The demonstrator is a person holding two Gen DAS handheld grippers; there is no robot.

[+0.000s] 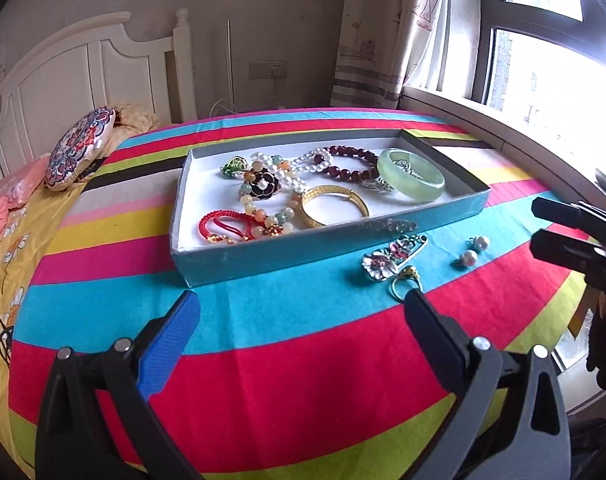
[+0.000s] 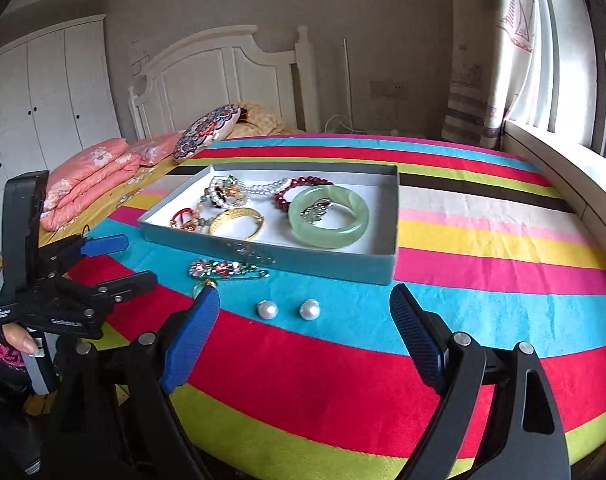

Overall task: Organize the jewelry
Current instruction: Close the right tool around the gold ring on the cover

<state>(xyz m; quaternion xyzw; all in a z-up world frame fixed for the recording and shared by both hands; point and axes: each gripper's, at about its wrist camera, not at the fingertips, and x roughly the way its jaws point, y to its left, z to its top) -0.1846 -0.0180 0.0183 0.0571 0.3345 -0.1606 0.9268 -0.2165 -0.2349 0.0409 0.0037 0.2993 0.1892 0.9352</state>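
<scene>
A shallow blue box (image 1: 263, 250) (image 2: 343, 266) on the striped cloth holds a green jade bangle (image 1: 411, 174) (image 2: 329, 216), a gold bangle (image 1: 334, 206) (image 2: 237, 223), bead bracelets and a red cord. In front of it lie a flower brooch (image 1: 383, 260) (image 2: 223, 269), a gold ring (image 1: 405, 278), a silver brooch (image 1: 391, 225) and two pearl earrings (image 1: 473, 250) (image 2: 289, 310). My left gripper (image 1: 301, 312) (image 2: 117, 260) is open and empty. My right gripper (image 2: 305, 308) (image 1: 541, 224) is open and empty, with the pearls just beyond its fingertips.
The striped cloth (image 2: 463, 240) covers a bed. A patterned round cushion (image 1: 79, 148) and pink bedding (image 2: 91, 184) lie at the far left. A window sill (image 1: 503, 128) runs along the right edge.
</scene>
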